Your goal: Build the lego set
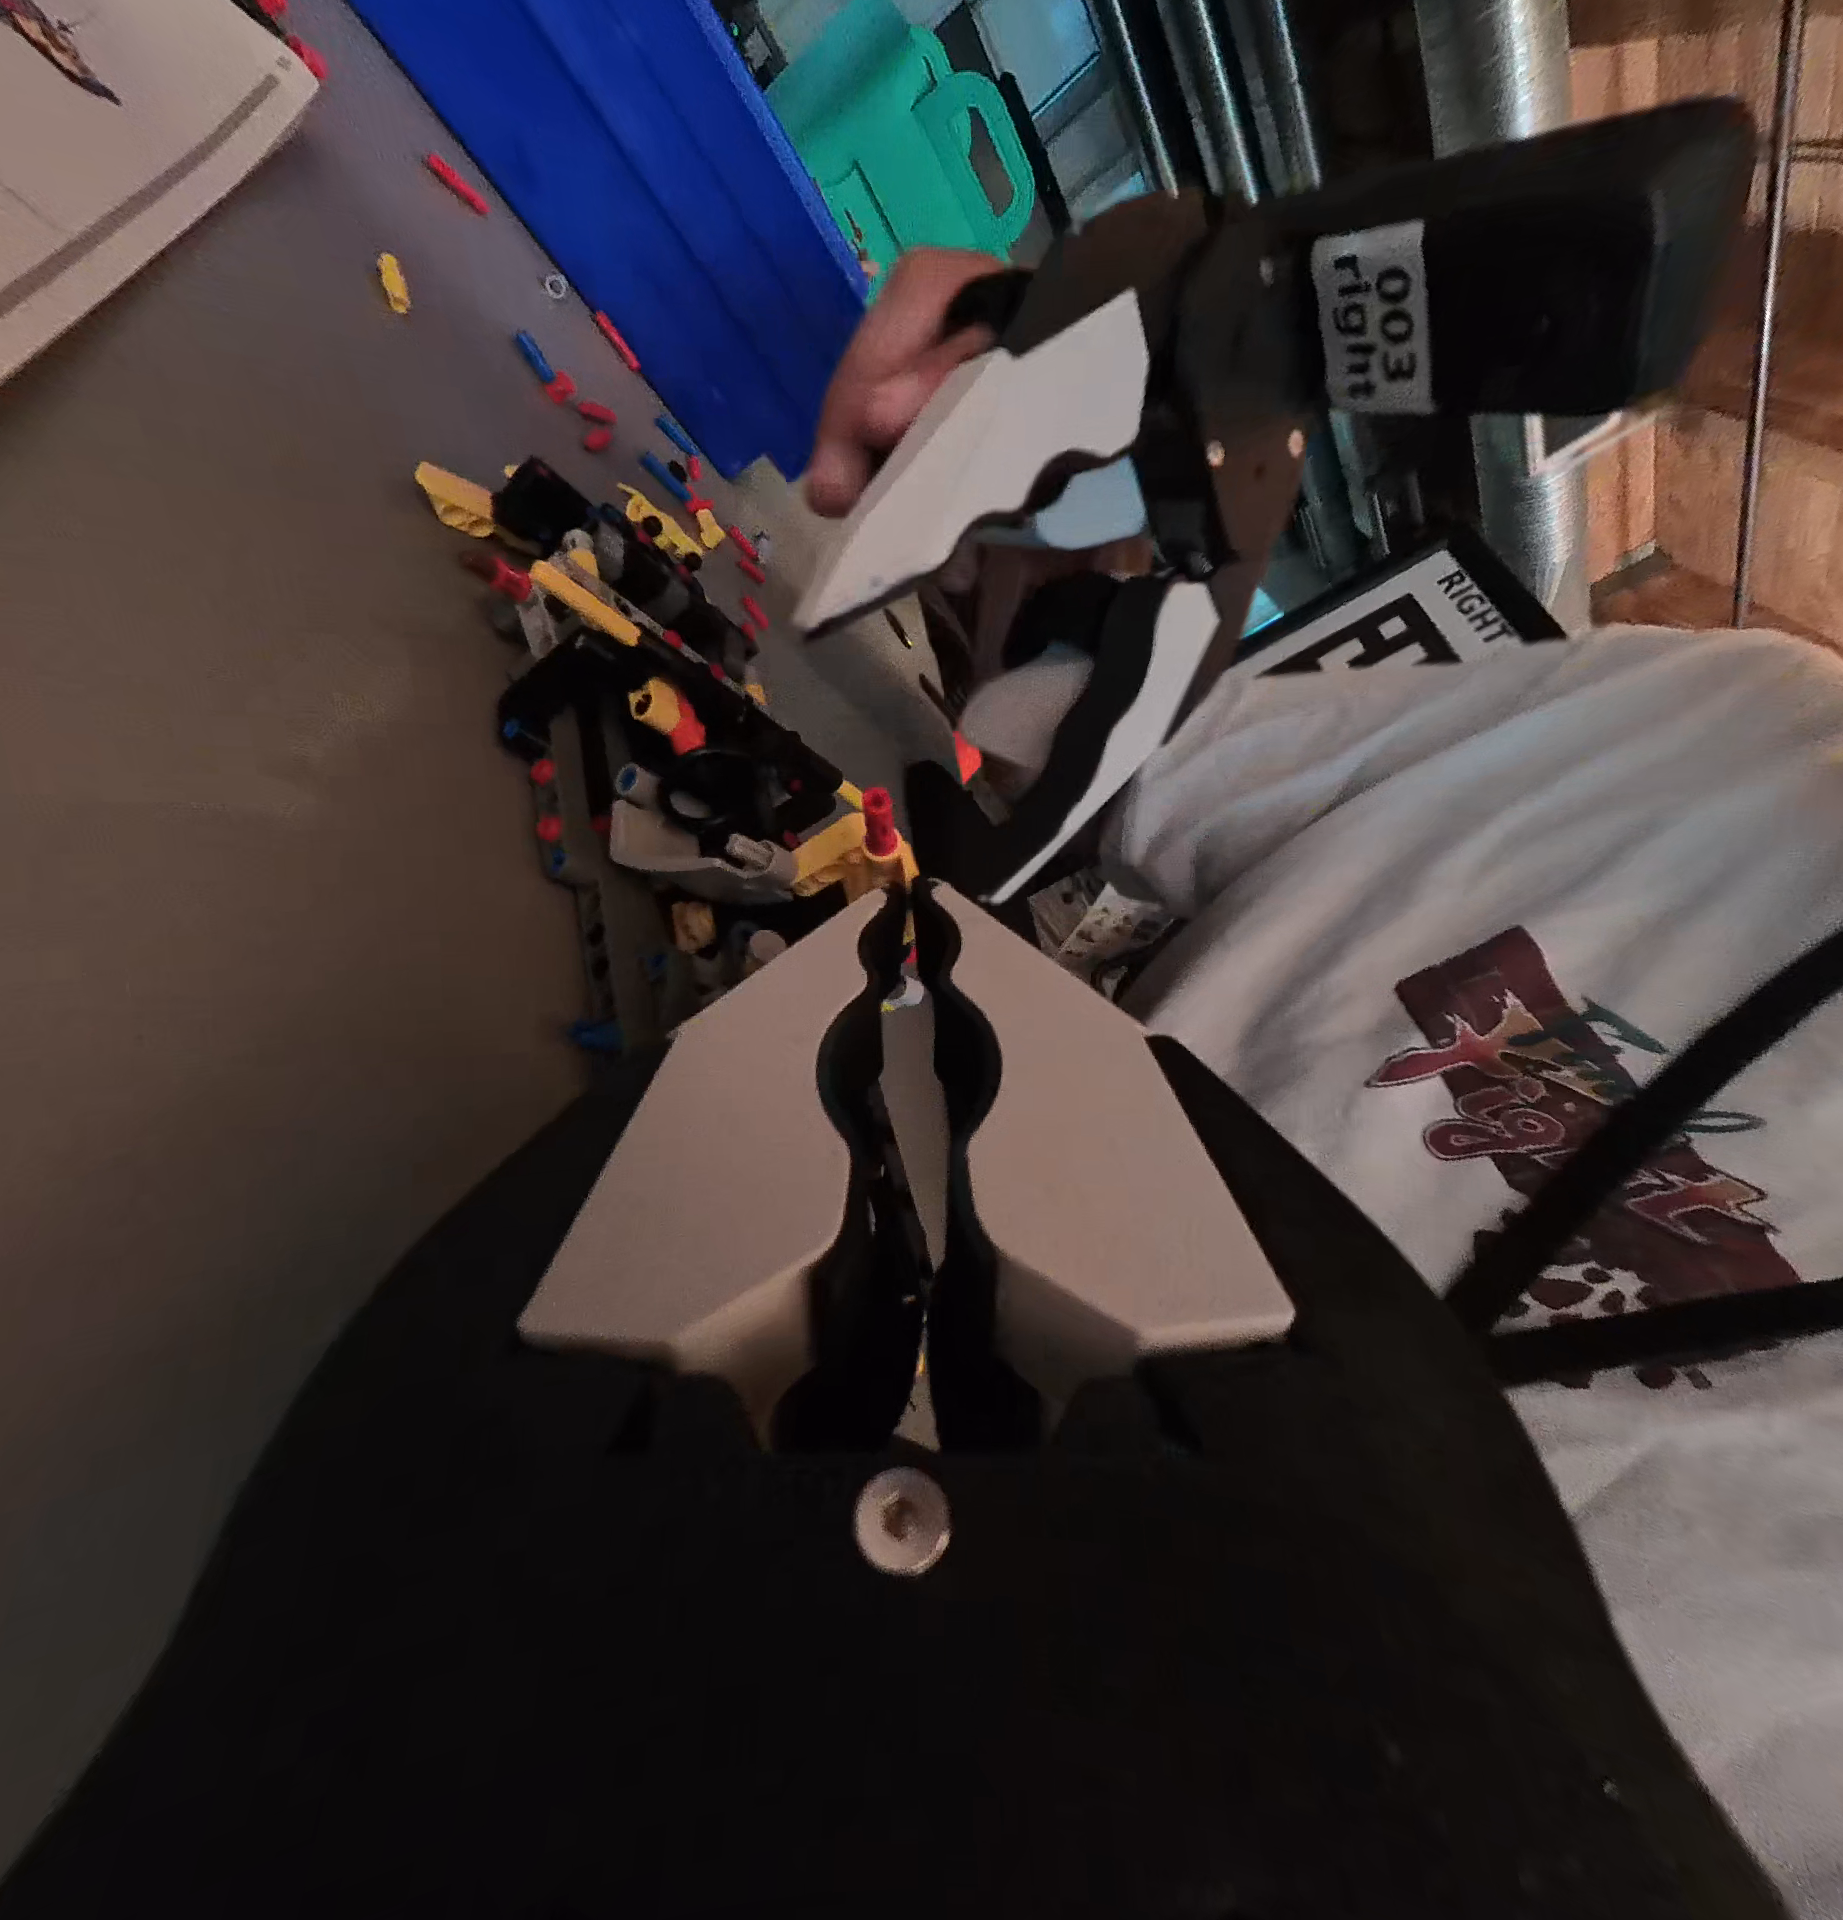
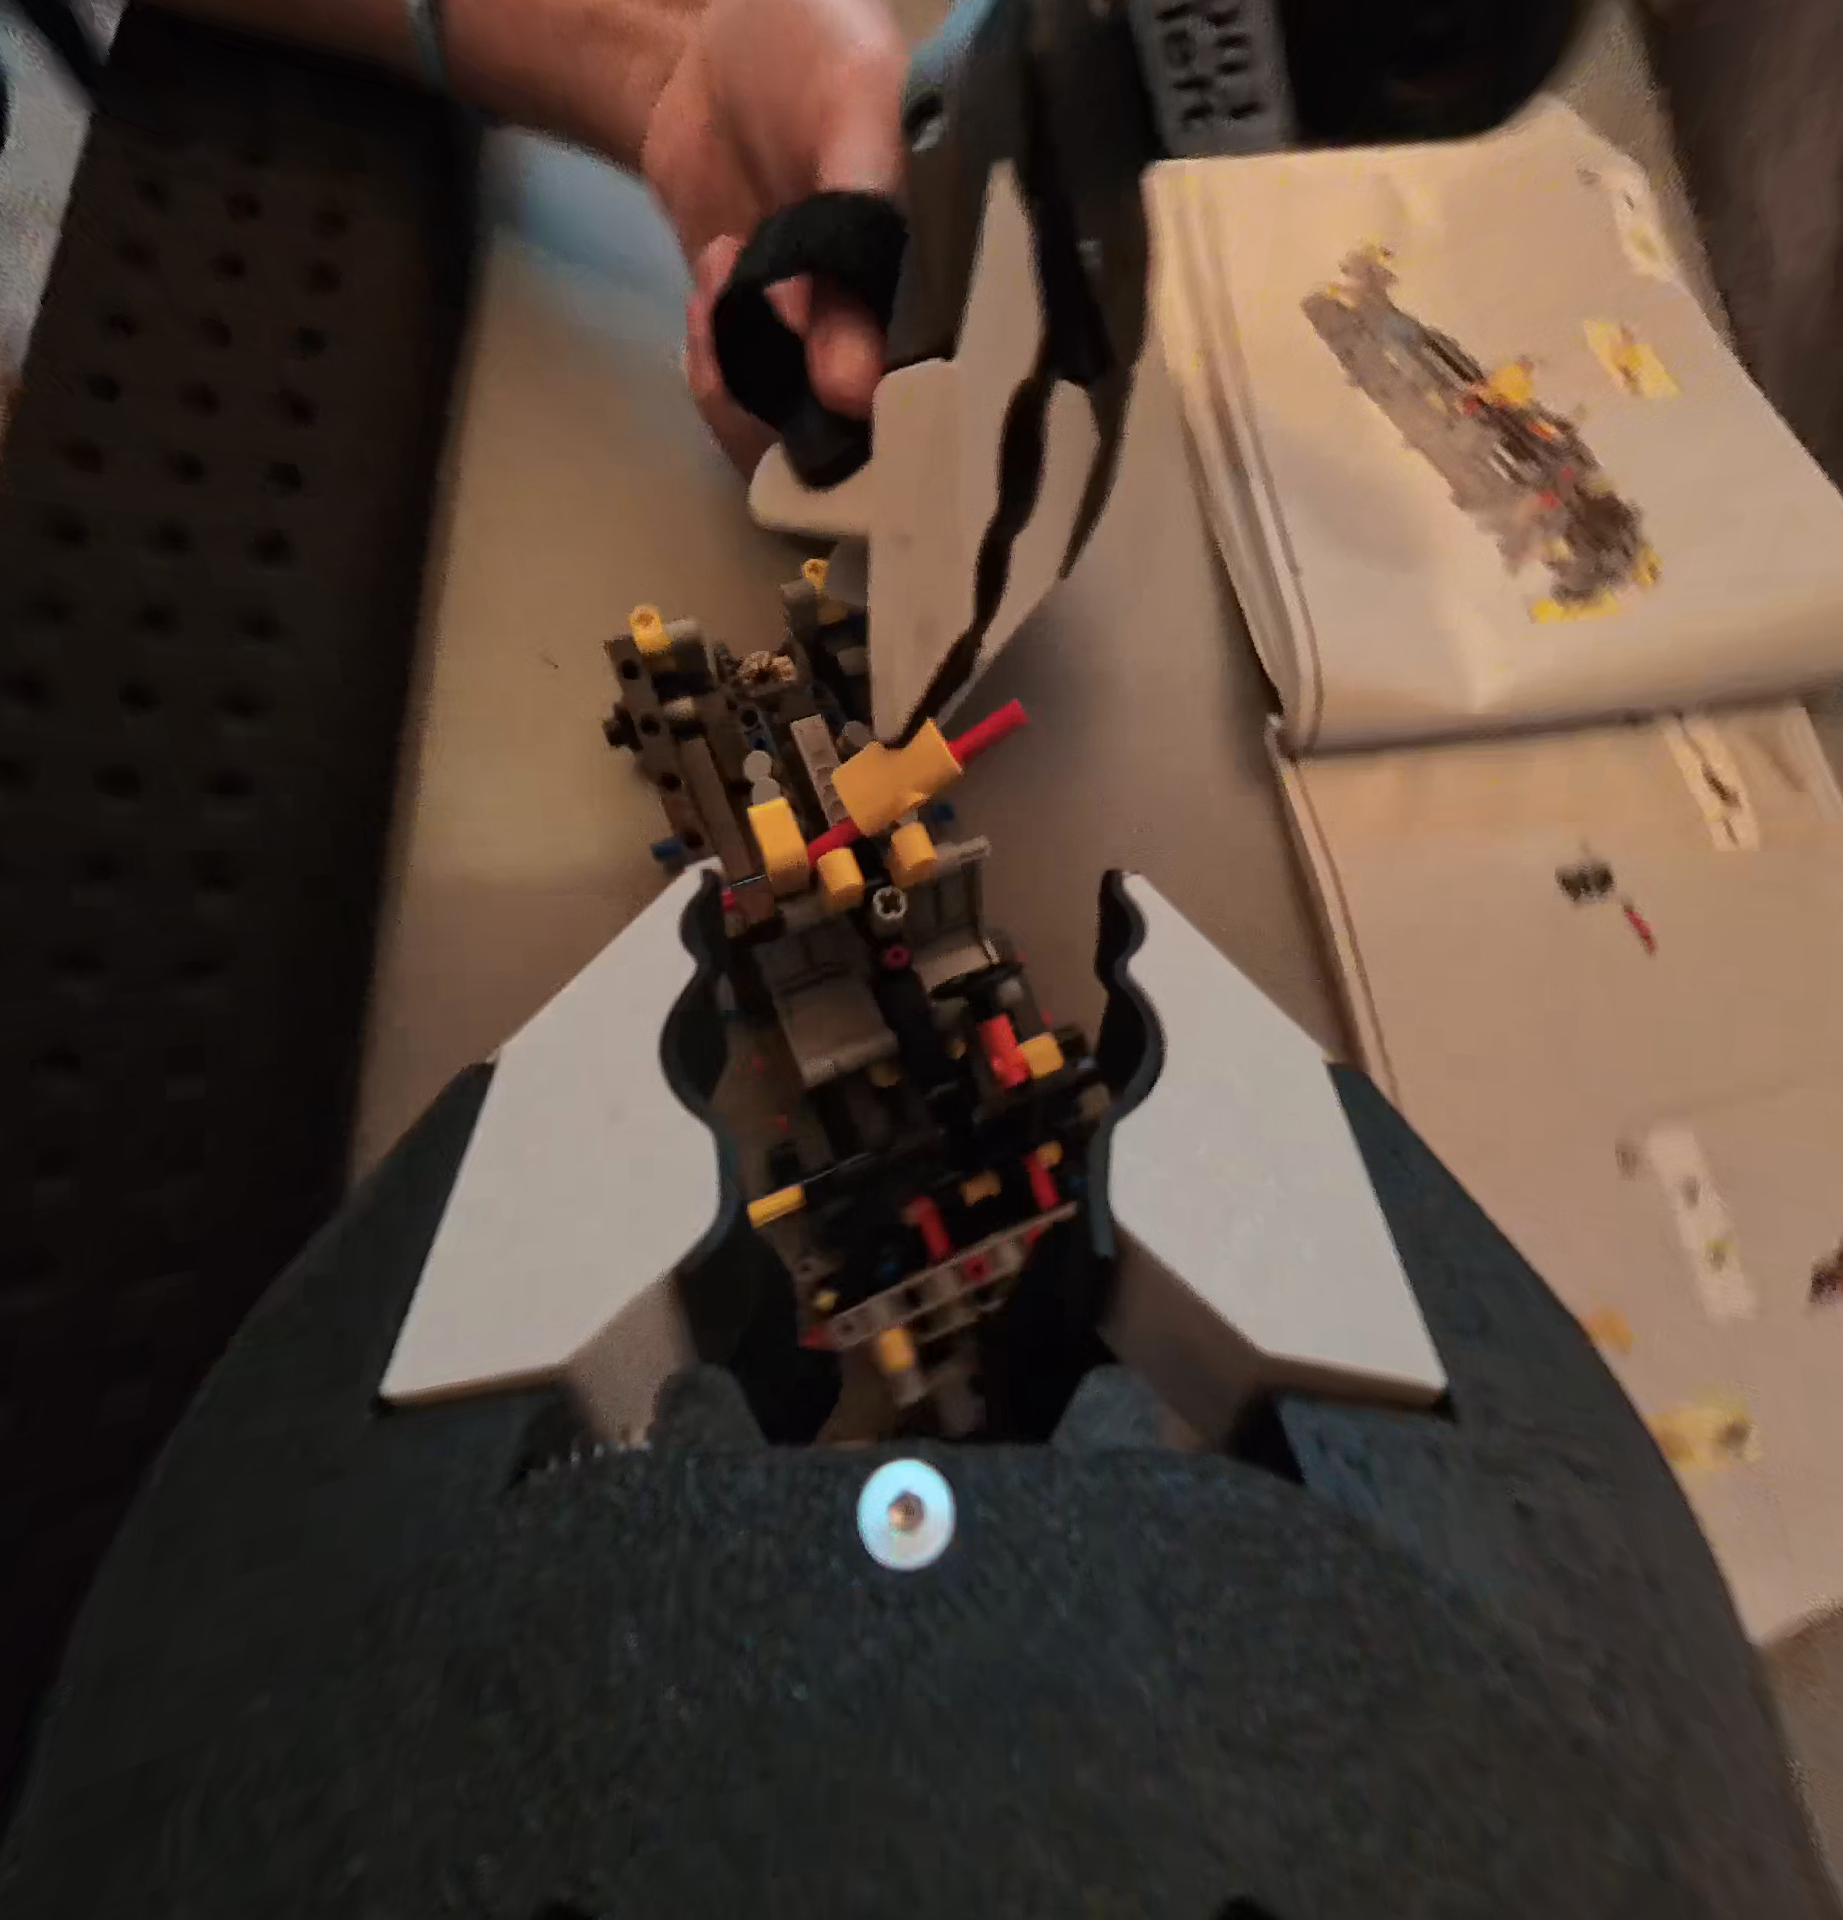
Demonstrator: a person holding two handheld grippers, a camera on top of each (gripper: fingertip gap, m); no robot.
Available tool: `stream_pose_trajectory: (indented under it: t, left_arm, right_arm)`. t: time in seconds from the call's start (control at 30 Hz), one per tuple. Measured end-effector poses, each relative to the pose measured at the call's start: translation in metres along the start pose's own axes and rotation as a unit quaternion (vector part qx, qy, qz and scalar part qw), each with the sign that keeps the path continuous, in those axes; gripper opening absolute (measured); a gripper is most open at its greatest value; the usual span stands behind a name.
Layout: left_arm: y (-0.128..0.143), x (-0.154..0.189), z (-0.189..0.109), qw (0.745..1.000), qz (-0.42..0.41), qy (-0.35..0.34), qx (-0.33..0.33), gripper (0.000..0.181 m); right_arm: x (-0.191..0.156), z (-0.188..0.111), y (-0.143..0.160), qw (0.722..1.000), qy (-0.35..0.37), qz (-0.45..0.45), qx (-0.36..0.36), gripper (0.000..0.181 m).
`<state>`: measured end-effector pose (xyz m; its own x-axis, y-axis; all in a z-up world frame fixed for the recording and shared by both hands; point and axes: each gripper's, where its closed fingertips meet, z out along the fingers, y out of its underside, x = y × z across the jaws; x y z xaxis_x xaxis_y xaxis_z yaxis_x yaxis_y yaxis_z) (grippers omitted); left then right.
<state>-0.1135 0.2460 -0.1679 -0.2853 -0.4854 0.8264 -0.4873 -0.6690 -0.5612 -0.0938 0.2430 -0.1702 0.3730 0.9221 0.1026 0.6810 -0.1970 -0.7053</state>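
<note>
A partly built black, grey and yellow lego model (image 1: 678,727) lies on the grey table (image 1: 221,831). My left gripper (image 1: 912,899) is shut on a yellow connector (image 1: 860,862) with a red axle (image 1: 877,810) through it, held against the model's near end. The right wrist view shows the left gripper (image 2: 912,727) pinching that connector (image 2: 896,784) over the model (image 2: 865,1039). My right gripper (image 2: 909,883) is open wide, and the model shows between its fingers. In the left wrist view the right gripper (image 1: 906,758) hovers open beside the model.
Several loose red, blue and yellow pieces (image 1: 584,395) lie on the table beyond the model, next to a blue bin (image 1: 636,208). Open instruction booklets (image 2: 1468,416) lie right of the model. A black perforated surface (image 2: 169,623) lies left. A person's hand (image 2: 771,156) holds the left gripper. Less than 4 cm separates the two grippers' tips.
</note>
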Motion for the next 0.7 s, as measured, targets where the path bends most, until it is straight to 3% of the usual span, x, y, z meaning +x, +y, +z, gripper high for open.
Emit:
stream_pose_trajectory:
  t: [0.13,0.23,0.33,0.43,0.7]
  left_arm:
    - [-0.002,0.001,-0.001,1.0,-0.012,0.003,0.01,0.001]
    - [-0.003,0.002,0.0,0.999,-0.023,0.008,0.02,0.001]
    - [-0.001,0.006,0.001,0.999,-0.026,0.013,0.024,0.001]
    - [0.006,0.011,0.005,0.999,-0.028,0.018,0.02,0.001]
    - [0.006,0.014,0.001,1.0,0.0,0.005,0.029,0.001]
  right_arm:
    - [-0.013,-0.011,0.003,0.978,0.108,0.178,0.031,0.062]
    - [-0.023,0.003,0.006,0.934,0.202,0.288,0.057,0.054]
    - [-0.031,0.016,0.005,0.89,0.252,0.368,0.092,0.043]
    - [-0.032,0.015,0.01,0.872,0.31,0.368,0.084,0.024]
    - [-0.039,0.012,0.013,0.879,0.34,0.326,0.067,0.021]
